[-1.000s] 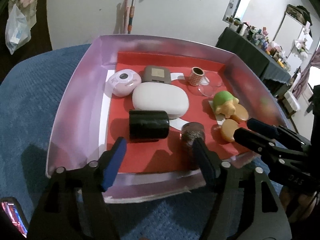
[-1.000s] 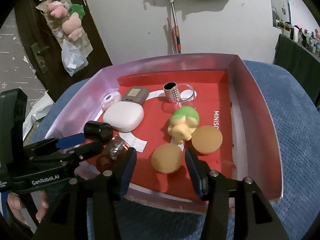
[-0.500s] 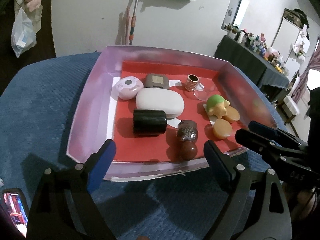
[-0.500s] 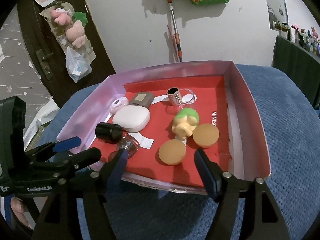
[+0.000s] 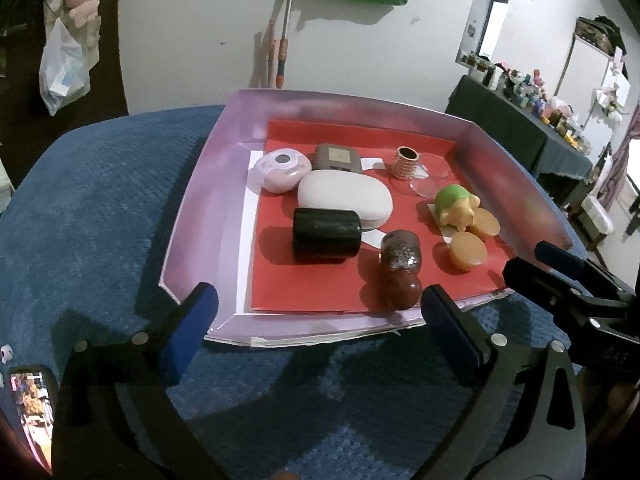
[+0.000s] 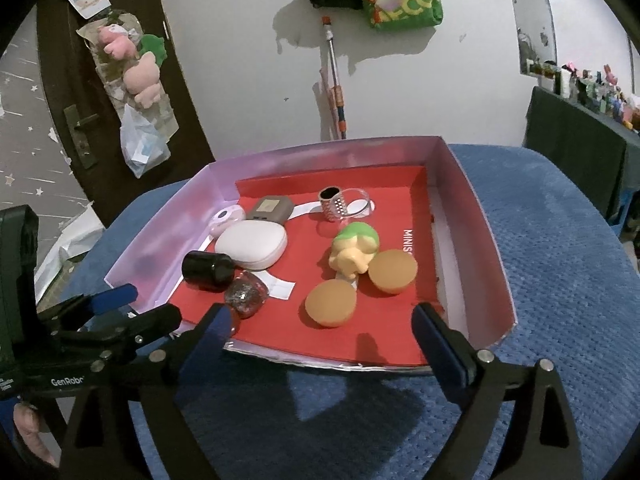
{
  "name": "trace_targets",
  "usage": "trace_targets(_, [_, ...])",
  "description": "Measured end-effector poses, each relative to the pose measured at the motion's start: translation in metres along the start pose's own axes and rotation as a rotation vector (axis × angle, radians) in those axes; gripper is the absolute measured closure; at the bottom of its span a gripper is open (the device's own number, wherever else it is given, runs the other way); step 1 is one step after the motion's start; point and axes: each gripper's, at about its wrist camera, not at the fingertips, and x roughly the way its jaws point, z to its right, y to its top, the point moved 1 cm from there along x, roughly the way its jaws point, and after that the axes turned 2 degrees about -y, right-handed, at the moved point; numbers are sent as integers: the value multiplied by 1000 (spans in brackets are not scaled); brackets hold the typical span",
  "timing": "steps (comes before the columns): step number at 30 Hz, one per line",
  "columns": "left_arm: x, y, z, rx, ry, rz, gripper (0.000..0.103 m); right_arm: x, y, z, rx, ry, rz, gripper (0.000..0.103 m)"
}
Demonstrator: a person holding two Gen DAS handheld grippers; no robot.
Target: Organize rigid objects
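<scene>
A pink-walled tray [image 5: 208, 208] with a red floor holds a white oval case [image 5: 344, 198], a black cylinder [image 5: 326, 240], a glittery dark bottle [image 5: 400, 268], a green-capped toy figure [image 5: 456, 204] and two tan discs [image 5: 468, 254]. My left gripper [image 5: 316, 300] hovers at the tray's near edge, its jaws opening wide with nothing between them. My right gripper [image 6: 322, 316] hangs before the near edge [image 6: 360, 364], its jaws also opening, just short of the nearer tan disc [image 6: 330, 304] without touching it. Each gripper shows at the side of the other's view.
Further back in the tray lie a pink round case [image 5: 282, 170], a grey-brown case [image 5: 336, 158], a rhinestone ring [image 5: 406, 162] and a clear disc [image 5: 426, 188]. The tray rests on a blue cushioned surface [image 6: 552, 280]. A phone [image 5: 28, 412] lies at the near left.
Both grippers have drawn back from inside the tray to its near edge and their jaws have spread much wider. The glittery bottle and the tan disc stay on the red floor.
</scene>
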Motion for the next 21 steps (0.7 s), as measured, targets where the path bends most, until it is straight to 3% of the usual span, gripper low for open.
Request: trace_targets(21, [8, -4, 0, 1, 21, -25, 0, 11, -5, 3, 8, -1, -29, 9])
